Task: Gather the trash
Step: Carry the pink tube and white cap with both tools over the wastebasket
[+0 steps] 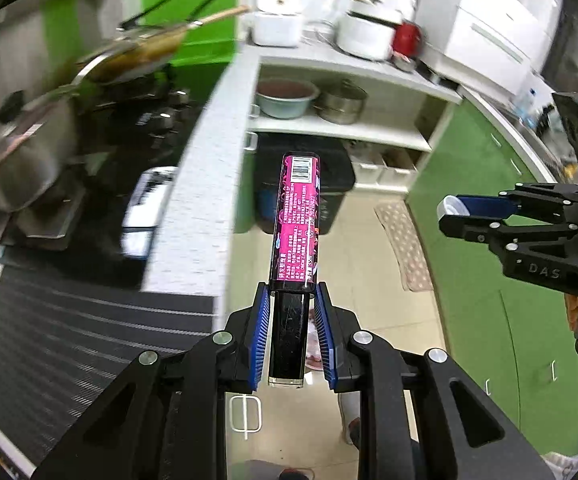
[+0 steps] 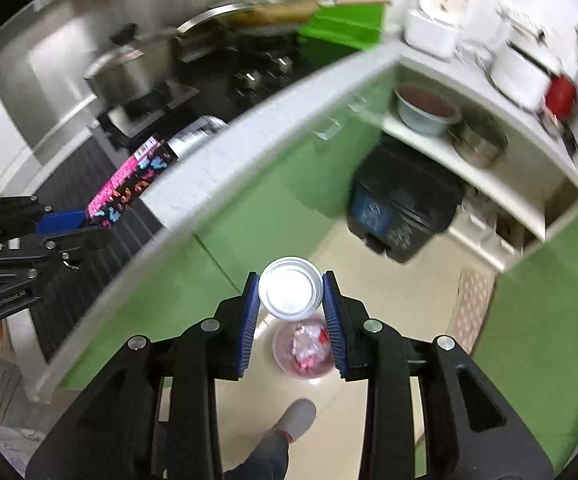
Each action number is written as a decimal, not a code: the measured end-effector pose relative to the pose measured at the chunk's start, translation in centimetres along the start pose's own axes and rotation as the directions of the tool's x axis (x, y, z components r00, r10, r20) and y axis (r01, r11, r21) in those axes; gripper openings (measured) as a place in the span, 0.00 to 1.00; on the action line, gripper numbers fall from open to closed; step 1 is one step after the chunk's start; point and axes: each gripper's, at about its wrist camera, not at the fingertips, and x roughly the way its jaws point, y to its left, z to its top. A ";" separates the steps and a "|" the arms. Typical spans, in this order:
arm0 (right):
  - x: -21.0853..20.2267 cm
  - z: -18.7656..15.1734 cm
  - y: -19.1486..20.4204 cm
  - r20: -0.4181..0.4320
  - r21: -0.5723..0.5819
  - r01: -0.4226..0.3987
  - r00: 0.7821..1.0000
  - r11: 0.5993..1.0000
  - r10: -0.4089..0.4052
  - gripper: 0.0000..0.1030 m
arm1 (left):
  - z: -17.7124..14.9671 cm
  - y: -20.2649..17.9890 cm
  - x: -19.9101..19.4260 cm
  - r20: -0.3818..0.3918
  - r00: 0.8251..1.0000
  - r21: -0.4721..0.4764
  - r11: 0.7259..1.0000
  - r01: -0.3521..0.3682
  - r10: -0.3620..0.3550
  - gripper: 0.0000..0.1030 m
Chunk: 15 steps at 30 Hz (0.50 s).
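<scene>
Blue pads of my left gripper clamp the black end of a pink box, its long axis running straight out past the fingertips, barcode end farthest. My right gripper is narrowed around a white cup, its round end facing the camera, above a pink bin on the floor.

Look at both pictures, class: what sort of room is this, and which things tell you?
A home kitchen, most likely: a steel pot and pan sit on a black stove, rice cookers stand on the white counter, and a dark trash bin stands on the floor.
</scene>
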 end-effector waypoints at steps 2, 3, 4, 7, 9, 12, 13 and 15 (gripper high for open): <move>1.8 -1.2 -1.3 -0.025 0.012 0.004 1.000 1.000 -0.004 0.30 | -0.3 -0.9 2.4 -0.023 1.000 0.006 1.000 0.014 -0.014 0.22; 2.7 -1.7 -1.7 -0.036 0.016 0.004 0.999 1.000 -0.003 0.30 | -0.7 -1.1 3.5 -0.030 0.999 0.007 1.000 0.019 -0.019 0.22; 3.8 -2.2 -2.2 -0.047 0.021 0.004 0.999 1.000 -0.003 0.30 | -0.9 -1.3 5.2 -0.042 0.999 0.010 1.000 0.023 -0.023 0.22; 8.0 -4.2 -4.0 -0.081 0.045 -0.009 0.997 0.999 0.012 0.30 | -2.0 -1.9 9.7 -0.071 0.997 0.008 0.999 0.031 -0.031 0.22; 10.5 -5.3 -4.6 -0.102 0.052 -0.018 0.995 0.998 0.023 0.30 | -3.1 -2.1 13.2 -0.096 0.995 -0.006 0.999 0.033 -0.033 0.22; 15.3 -7.4 -5.8 -0.145 0.063 -0.031 0.989 0.997 0.040 0.30 | -4.6 -2.3 17.3 -0.127 0.991 -0.027 0.999 0.038 -0.042 0.22; 16.9 -8.1 -6.2 -0.158 0.067 -0.035 0.986 0.997 0.046 0.30 | -5.3 -2.4 19.0 -0.139 0.989 -0.030 0.999 0.038 -0.042 0.22; 20.1 -9.5 -6.9 -0.182 0.068 -0.041 0.982 0.997 0.052 0.30 | -6.3 -2.4 21.6 -0.159 0.986 -0.042 0.998 0.043 -0.049 0.22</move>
